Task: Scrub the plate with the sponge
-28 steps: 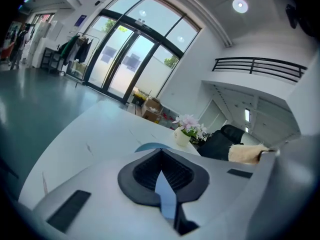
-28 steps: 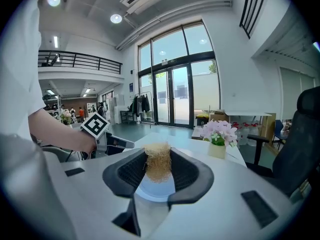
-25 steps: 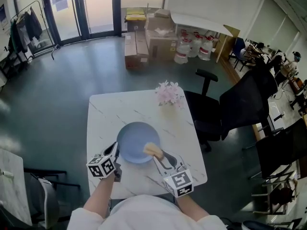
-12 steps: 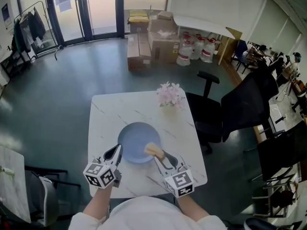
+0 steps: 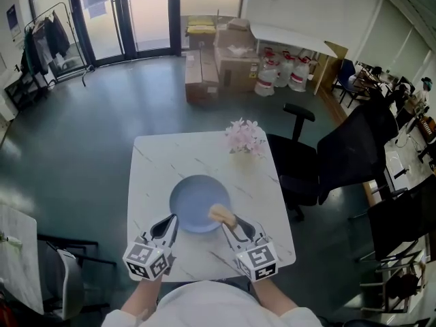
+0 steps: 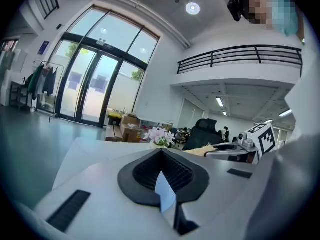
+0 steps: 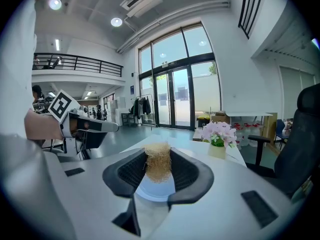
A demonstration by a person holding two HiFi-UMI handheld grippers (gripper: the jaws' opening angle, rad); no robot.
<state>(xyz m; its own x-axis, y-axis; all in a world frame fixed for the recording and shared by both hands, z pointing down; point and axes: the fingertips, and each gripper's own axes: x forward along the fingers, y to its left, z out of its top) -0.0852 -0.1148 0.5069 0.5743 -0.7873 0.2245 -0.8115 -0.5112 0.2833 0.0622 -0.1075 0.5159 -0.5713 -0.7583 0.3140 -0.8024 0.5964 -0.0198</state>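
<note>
My right gripper [image 5: 231, 223] is clamped on the sponge [image 5: 221, 214], which stands upright between the pads. The plate [image 5: 194, 197] lies on the table [image 5: 155, 161], just ahead of and below these jaws, and the sponge is over its near-right part. Contact cannot be confirmed. My left gripper [image 5: 169, 221] is closed on the plate's near-left rim, and a thin blue edge shows between its pads. In my judgement the scrub stroke runs forward and left toward the plate's centre, with the left gripper steadying the rim.
</note>
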